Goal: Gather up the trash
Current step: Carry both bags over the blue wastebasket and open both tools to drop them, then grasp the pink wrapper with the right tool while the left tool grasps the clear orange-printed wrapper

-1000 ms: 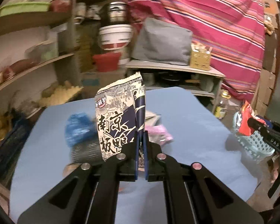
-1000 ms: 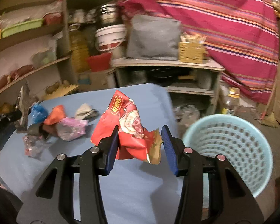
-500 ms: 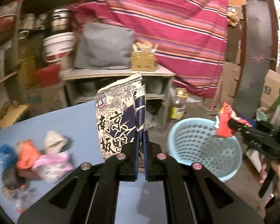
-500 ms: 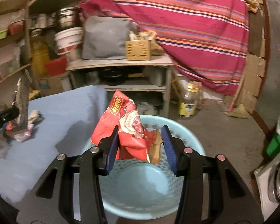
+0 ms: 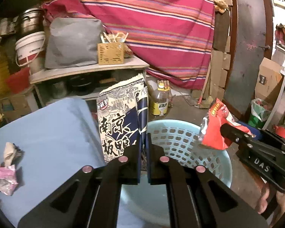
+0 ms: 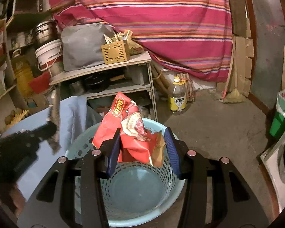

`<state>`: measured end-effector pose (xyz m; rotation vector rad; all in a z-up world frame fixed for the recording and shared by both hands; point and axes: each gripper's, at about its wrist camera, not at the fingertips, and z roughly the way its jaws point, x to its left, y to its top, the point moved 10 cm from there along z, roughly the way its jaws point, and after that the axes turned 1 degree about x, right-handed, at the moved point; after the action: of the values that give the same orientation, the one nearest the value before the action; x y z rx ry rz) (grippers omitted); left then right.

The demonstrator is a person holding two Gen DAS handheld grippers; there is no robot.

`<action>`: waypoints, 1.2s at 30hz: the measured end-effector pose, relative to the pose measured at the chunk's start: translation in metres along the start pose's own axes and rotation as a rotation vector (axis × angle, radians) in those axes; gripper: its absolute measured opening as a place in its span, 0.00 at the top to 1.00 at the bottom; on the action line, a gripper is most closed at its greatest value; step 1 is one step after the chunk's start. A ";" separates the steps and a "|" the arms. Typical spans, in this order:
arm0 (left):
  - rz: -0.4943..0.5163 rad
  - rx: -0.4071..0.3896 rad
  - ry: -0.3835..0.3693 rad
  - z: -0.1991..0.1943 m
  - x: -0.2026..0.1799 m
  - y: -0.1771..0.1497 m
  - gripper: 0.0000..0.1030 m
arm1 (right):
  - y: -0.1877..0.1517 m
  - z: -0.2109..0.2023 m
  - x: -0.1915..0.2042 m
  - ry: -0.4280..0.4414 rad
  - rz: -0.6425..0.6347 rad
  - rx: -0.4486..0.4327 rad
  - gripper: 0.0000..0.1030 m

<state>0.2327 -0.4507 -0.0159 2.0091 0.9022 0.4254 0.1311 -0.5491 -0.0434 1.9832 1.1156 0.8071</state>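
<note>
My left gripper (image 5: 143, 142) is shut on a blue-and-white snack bag (image 5: 121, 117) with Chinese print, held upright at the near rim of the light blue plastic basket (image 5: 182, 138). My right gripper (image 6: 142, 148) is shut on a crumpled red snack wrapper (image 6: 127, 129), held right above the open basket (image 6: 134, 193). In the left wrist view the red wrapper (image 5: 215, 127) and right gripper (image 5: 226, 131) hang over the basket's right side. In the right wrist view the left gripper (image 6: 53, 131) with its bag seen edge-on is at the left.
A blue-covered table (image 5: 47, 133) lies left of the basket, with several crumpled wrappers (image 5: 7, 169) at its left edge. A shelf unit (image 6: 108, 76), an oil bottle (image 6: 177, 96) on the floor and a green bin (image 6: 281, 114) stand around.
Both grippers have swung right from the table to the basket, carrying their bags. The red wrapper is now directly above the basket opening and the blue-and-white bag is at its rim.
</note>
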 end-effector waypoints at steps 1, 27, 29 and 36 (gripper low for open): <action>0.000 0.005 -0.006 0.004 -0.004 -0.002 0.96 | 0.000 0.002 -0.004 -0.007 0.005 0.003 0.55; -0.029 0.001 0.093 -0.017 0.037 -0.005 0.15 | -0.005 0.021 -0.005 0.011 0.050 0.046 0.21; -0.025 -0.014 0.123 -0.029 0.049 -0.005 0.14 | -0.003 0.020 0.002 0.018 0.047 0.040 0.18; -0.004 -0.055 0.233 -0.074 0.100 -0.020 0.11 | 0.003 0.002 0.035 0.017 0.037 -0.020 0.04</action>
<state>0.2477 -0.3276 0.0057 1.9334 1.0247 0.6857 0.1485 -0.5200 -0.0359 1.9894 1.0797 0.8526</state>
